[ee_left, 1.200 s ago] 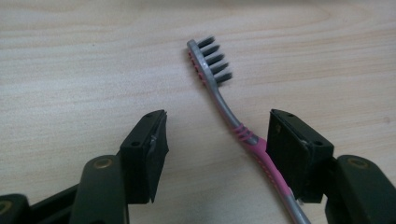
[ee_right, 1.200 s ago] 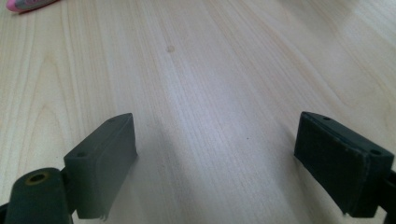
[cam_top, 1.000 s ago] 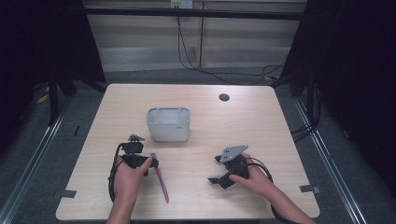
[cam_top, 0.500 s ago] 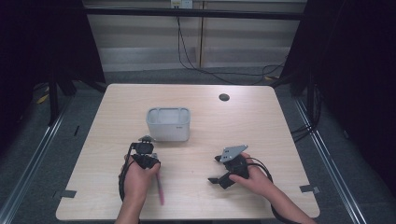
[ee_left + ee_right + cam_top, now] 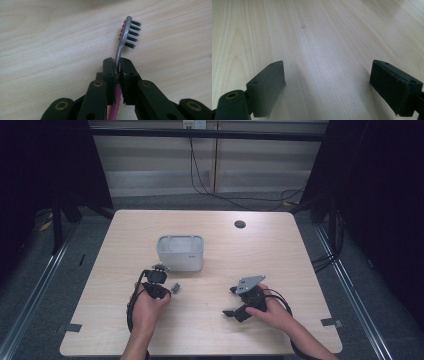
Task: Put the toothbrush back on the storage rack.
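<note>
The left tongs (image 5: pixel 117 65) are clamped on a toothbrush (image 5: pixel 124 40), having just closed on it, with the two black jaws pinching the neck from either side. In the left gripper view the pink-and-grey handle runs up between the jaws, and the head rises clear beyond the tips, its dark bristles pointing toward the right of that view. The pale wood of the counter (image 5: pixel 50 45) lies behind it.

From the high view, the left tongs (image 5: pixel 162 282) sit in the person's left hand (image 5: pixel 146 307) on the near left part of the counter (image 5: pixel 280 245). The head of the toothbrush (image 5: pixel 175 288) pokes out just to the right of them. A grey tub (image 5: pixel 180 252) stands just beyond, near the tongs but apart from them.

The right tongs (image 5: pixel 234 301) rest in the person's right hand (image 5: pixel 272 310) on the near right part of the counter, well apart from the toothbrush. In the right gripper view their jaws stand wide, with bare wood between them. A small dark round hole (image 5: pixel 240 224) sits in the far part of the counter.
</note>
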Available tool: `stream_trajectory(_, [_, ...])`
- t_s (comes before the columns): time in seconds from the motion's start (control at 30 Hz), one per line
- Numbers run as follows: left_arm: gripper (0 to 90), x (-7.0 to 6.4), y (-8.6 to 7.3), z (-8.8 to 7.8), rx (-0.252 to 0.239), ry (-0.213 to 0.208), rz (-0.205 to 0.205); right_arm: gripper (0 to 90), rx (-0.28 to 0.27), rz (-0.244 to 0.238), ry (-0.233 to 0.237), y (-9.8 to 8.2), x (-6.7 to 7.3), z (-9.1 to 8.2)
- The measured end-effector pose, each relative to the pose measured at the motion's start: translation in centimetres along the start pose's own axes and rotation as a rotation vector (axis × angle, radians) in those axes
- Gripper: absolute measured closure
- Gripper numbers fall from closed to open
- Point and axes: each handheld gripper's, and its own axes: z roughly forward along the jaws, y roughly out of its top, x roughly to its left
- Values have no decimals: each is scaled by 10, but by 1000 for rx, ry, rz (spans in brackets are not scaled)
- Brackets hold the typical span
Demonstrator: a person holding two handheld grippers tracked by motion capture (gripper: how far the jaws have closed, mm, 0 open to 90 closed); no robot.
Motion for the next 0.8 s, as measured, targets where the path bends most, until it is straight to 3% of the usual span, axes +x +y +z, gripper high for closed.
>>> stream_trajectory(0.17, [835,3,3,-12,-24,-28,10,119,0,-3,0,0,0,0])
stream_trajectory(0.37, [835,11,2,-25,-78,-72,-9,120,0,-3,0,0,0,0])
stream_trajectory(0.57, [835,17,2,-37,-157,-113,-33,119,0,-2,-1,0,0,0])
stream_trajectory(0.8, [834,22,4,-55,-246,-135,-23,120,0,-1,0,0,0,0])
